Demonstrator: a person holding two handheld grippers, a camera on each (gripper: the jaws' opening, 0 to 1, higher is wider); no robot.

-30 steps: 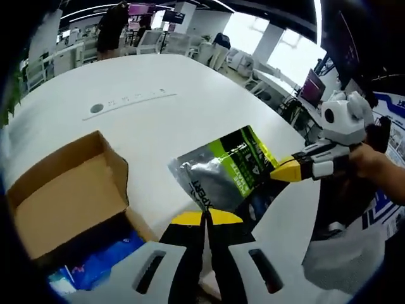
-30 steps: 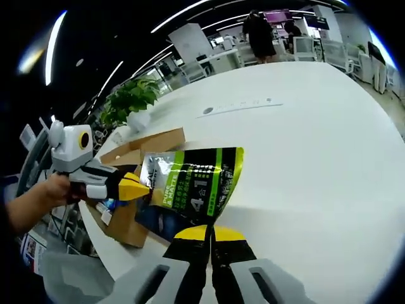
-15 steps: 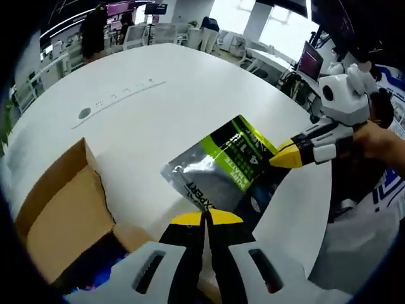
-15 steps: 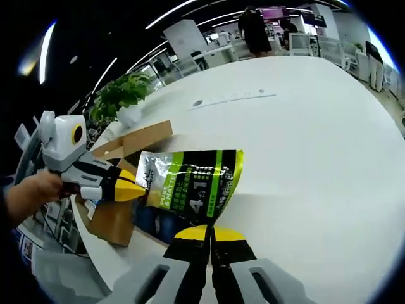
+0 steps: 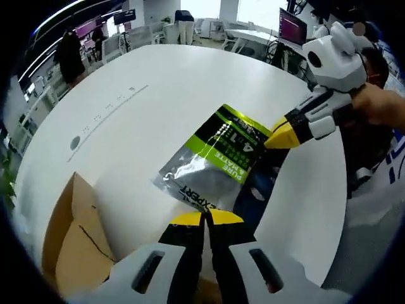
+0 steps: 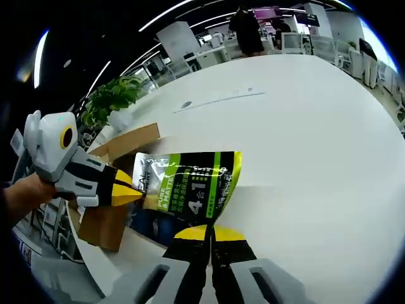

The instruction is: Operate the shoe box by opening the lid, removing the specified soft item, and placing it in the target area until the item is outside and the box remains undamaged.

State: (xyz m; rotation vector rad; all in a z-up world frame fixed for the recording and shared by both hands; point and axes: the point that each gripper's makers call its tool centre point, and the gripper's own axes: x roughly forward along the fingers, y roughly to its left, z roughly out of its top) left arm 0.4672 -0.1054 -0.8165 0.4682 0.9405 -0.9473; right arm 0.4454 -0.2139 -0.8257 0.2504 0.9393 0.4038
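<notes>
One soft pouch (image 5: 215, 158) (image 6: 193, 185), silver, lime green and black with a large "4 1" printed on it, held up over the near edge of the round white table (image 5: 152, 101) (image 6: 304, 145), stretched between both tools and lifted clear of the tabletop. Pinched at one corner by the left gripper (image 5: 204, 217), yellow-tipped jaws pressed together on the pouch's silver end in the left gripper view. Pinched at the opposite end by the right gripper (image 6: 209, 232), jaws likewise closed tight on the black bottom point of the pouch in the right gripper view. Seen too from the other side: the right gripper (image 5: 281, 134) coming in from the right of the left gripper view with its yellow tip on the green end, a hand (image 5: 383, 104) wrapped round its handle; the left gripper (image 6: 130, 190) coming in from the left of the right gripper view, yellow tip on the silver edge, with a hand (image 6: 25, 193) behind it. Close beside the pouch, a brown cardboard shoe box (image 5: 73, 240) (image 6: 111, 190) at the table's edge, flap raised, partly hidden behind the pouch in the right gripper view. Further off, a small grey disc and a thin line of marks (image 5: 107, 114) (image 6: 218, 99) on the tabletop toward its far side. Beyond the table's edge, a leafy green plant (image 6: 114, 98), office desks and chairs (image 5: 190, 28), and a dark-clothed person standing (image 6: 245, 28) (image 5: 68, 56).
</notes>
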